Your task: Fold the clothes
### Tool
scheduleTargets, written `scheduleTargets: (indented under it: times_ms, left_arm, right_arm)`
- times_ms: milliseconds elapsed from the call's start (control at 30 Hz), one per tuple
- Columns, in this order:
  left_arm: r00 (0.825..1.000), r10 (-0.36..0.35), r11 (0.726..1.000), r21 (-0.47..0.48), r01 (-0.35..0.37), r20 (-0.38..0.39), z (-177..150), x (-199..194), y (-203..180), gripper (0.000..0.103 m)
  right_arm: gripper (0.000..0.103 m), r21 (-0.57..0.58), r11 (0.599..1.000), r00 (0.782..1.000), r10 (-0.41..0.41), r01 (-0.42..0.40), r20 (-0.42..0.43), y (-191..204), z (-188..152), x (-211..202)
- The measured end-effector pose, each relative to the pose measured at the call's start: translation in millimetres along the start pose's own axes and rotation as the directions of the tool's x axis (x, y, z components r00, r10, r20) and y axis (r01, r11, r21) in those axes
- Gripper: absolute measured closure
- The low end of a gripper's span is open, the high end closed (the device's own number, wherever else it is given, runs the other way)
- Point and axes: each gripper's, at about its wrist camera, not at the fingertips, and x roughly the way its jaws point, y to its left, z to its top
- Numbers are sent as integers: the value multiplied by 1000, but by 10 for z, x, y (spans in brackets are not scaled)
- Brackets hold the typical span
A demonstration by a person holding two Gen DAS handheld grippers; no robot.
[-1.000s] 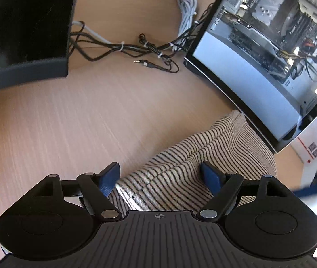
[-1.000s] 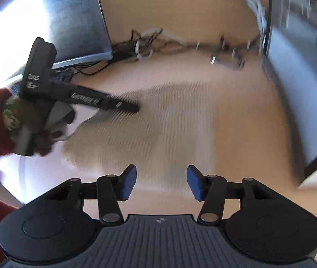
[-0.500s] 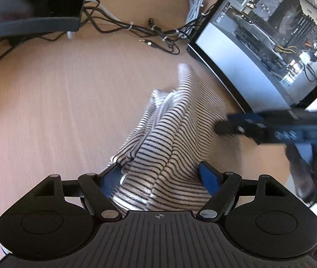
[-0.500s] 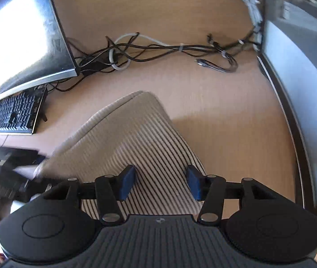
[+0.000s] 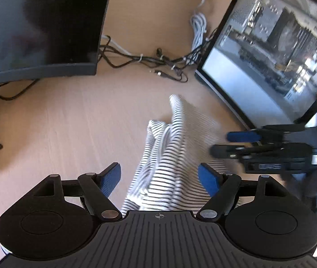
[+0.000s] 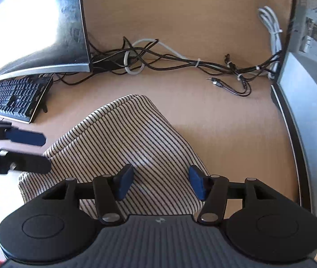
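My tabletop (image 5: 64,120) is pale wood with a fine grain, crowded at the top of both frames by electronics. In the left wrist view a dark curved monitor (image 5: 37,24) fills the upper left, and a glass-sided computer case (image 5: 267,51) with its boards showing fills the upper right. A tangle of black cables (image 5: 149,60) and a coiled white cable (image 5: 198,29) lie between them.

The striped garment (image 5: 169,156), soft knit in thin black and cream stripes, sits bunched in the lower centre of that frame, rumpled into ridges. The left tongs (image 5: 159,178) stand spread, blue pads on either side of the cloth, not pinching it. The right tongs (image 5: 229,143) enter from the right edge, blurred, at the garment's edge.

Only the right wrist view shows a black keyboard (image 6: 15,98) at the left edge, below the monitor (image 6: 31,26), which glares white here. There the garment (image 6: 122,143) looks smoother, a humped mound in the lower centre, and the right tongs (image 6: 161,182) are spread above it. The left tongs (image 6: 42,151) reach in from the left, touching the cloth's edge.
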Motion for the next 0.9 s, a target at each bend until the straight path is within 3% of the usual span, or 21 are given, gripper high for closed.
scheduleTargets:
  times_ms: [100,233,367,467,500,700,833,900]
  left_arm:
    - [999,-4,1000,-4,4,-50,-53,169,59,27]
    - [995,-77,994,-79,72,-66,-141,245,115,29]
    - [992,-96,993,-74,90,-80,-241,251,69,29]
    - [990,-106,991,-87,99,-87,-309,227,28,29]
    - [989,-115,990,-93,107,-89,-326,223,10,29]
    - [977,-189,977,-112,179,-95,-377,307,-204,24]
    - [976,-201,975,-108,192,-78,-412,207,-202,23]
    - [984,-169,979,-124,162,-48,-411,89,-86,23]
  right_arm:
    - [47,54,999,1000,3,-4,19,11,-75,-139]
    - [44,181,983,1000,30,-31,9,-110,-265,-309]
    - [41,388,916,992,122,-99,-35,-339,-451,-223]
    - [44,440,887,985,171,-140,-32,-405,-467,-112]
    - [49,415,898,984,174,-147,-28,-387,-408,-87]
    - [49,181,981,995,85,-75,-49,-149,58,102]
    - [49,16,1000,999,15,-15,-43,23,334,188]
    - [49,-61,998,1000,-3,2,-11,156,406,127]
